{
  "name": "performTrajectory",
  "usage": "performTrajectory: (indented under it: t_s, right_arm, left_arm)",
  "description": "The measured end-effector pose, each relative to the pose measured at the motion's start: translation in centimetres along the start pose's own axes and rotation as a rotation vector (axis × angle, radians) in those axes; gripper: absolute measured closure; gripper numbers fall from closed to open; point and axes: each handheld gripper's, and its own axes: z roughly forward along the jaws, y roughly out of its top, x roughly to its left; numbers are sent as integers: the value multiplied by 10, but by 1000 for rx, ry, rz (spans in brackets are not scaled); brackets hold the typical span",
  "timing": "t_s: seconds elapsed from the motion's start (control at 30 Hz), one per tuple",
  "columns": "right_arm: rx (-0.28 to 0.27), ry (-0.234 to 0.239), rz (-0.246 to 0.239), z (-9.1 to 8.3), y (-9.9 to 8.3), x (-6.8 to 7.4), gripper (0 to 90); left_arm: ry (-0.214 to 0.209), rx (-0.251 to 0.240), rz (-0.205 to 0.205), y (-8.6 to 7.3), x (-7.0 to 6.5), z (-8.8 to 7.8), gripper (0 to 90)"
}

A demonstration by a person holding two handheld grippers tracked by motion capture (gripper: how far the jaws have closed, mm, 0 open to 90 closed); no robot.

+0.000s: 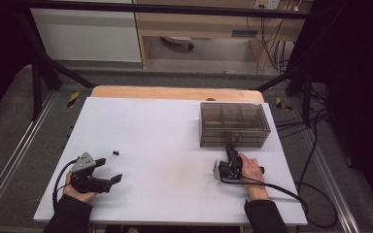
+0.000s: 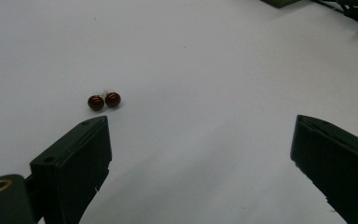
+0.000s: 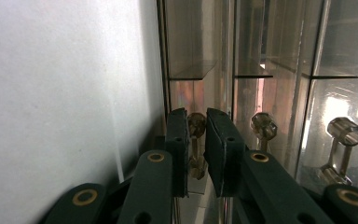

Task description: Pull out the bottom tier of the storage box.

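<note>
The right gripper (image 3: 196, 140) is clamped on a clear drawer knob (image 3: 196, 125) of the smoked acrylic drawer box (image 1: 233, 124) — ready for pulling. The left gripper (image 2: 200, 163) is held open near two dark red beads (image 2: 104, 101).

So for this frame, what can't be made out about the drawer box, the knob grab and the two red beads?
- Drawer box contents: in the high view, smoked walls hide them.
- Right gripper on the knob: in the right gripper view, the jaws flank it, and pad contact is hidden by them.
- Red beads: in the high view, too small to tell what they are; in the left gripper view, whether they are joined is unclear.
</note>
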Motion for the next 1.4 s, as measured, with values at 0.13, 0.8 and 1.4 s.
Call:
performTrajectory:
  t_s: [0.13,0.8,1.4]
  right_arm:
    - [-4,-5,-15,0,0,0,803]
    - [-4,17,-22,-13,0,0,797]
    - [-31,36,44,-11,-6,-8,622]
  left_arm:
    - [0,-1,-1,0,0,0,48]
    - [-1,-1,0,0,0,0,49]
    - [0,0,2,0,-1,0,50]
